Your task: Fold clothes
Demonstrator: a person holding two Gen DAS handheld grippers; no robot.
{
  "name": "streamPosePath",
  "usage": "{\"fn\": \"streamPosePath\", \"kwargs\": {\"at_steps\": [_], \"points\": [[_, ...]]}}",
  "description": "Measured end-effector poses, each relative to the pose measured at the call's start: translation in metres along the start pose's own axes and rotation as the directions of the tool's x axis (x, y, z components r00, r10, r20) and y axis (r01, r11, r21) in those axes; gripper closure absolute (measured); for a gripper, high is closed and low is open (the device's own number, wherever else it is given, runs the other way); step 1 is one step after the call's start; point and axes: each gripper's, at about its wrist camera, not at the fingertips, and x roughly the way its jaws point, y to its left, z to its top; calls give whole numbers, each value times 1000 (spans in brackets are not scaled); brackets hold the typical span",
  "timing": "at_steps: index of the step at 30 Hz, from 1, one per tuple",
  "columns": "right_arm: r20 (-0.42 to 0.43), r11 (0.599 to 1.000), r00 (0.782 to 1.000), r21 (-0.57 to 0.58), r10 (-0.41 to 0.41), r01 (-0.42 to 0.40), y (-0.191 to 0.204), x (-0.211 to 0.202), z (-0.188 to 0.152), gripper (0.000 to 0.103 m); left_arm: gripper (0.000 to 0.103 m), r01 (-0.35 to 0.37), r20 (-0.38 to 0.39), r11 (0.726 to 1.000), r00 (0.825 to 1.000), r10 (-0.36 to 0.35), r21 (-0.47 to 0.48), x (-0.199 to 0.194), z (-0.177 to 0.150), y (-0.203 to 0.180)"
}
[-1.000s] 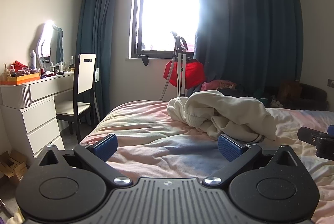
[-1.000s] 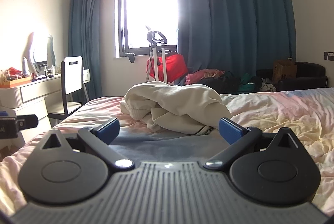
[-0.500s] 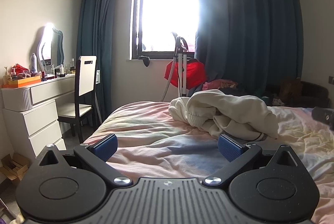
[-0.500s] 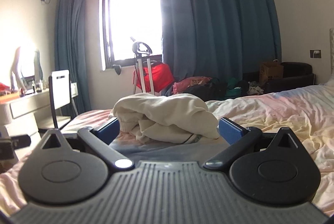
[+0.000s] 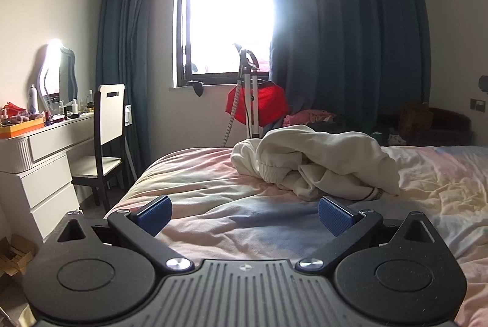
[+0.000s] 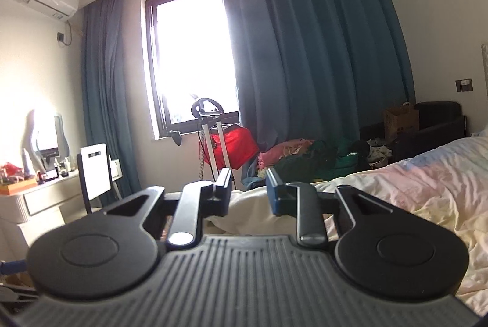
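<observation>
Your right gripper has just been closing — its jaws now stand narrow with a gap and nothing caught between them, and the view has tipped up so the cream sweatshirt only peeks beneath the fingers. Your left gripper stays spread wide and empty, short of the sweatshirt crumpled on the bed — so folding hasn't started, I'd judge.

Both wrist views low, facing window
</observation>
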Motion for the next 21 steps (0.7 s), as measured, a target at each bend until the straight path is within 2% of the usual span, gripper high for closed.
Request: {"fn": "streamPosePath", "kwargs": {"at_steps": [3, 5, 6, 7, 8, 9, 13, 15, 17, 19, 20, 21], "points": [[-58, 1000, 998, 29, -8, 10, -15, 12, -11, 82, 0, 88, -59, 995, 994, -91, -53, 48, 16, -12], [-121, 997, 993, 77, 8, 1, -23, 24, -25, 79, 0, 151, -100, 983, 982, -161, -101, 82, 27, -20], [-152, 995, 988, 98, 22, -7, -27, 29, -33, 70, 0, 202, -121, 969, 968, -219, -143, 103, 33, -23], [-164, 994, 986, 106, 30, -12, -29, 33, -41, 43, 2, 268, -140, 942, 944, -298, -202, 126, 38, -26], [-172, 994, 985, 112, 36, -17, -31, 36, -48, 27, 2, 298, -150, 921, 928, -341, -252, 148, 43, -30], [-179, 993, 983, 118, 42, -21, -33, 40, -55, 2, 2, 296, -154, 909, 924, -351, -293, 168, 46, -35], [-188, 988, 980, 146, 70, -43, -42, 53, -71, 0, 2, 278, -170, 849, 906, -387, -449, 253, 58, -53], [-192, 988, 979, 151, 70, -41, -48, 62, -76, 0, 3, 255, -175, 806, 900, -400, -534, 298, 60, -58], [-203, 988, 978, 152, 51, -20, -56, 73, -83, 0, 5, 210, -181, 772, 905, -386, -600, 338, 62, -62], [-222, 987, 975, 160, 27, 9, -66, 84, -94, 0, 10, 151, -185, 757, 922, -339, -636, 374, 62, -65], [-232, 986, 973, 166, 13, 26, -71, 90, -100, 0, 13, 115, -188, 763, 936, -298, -636, 390, 63, -66], [-247, 985, 969, 170, -1, 44, -76, 96, -106, 0, 23, 70, -196, 783, 951, -240, -618, 402, 64, -67]]}}
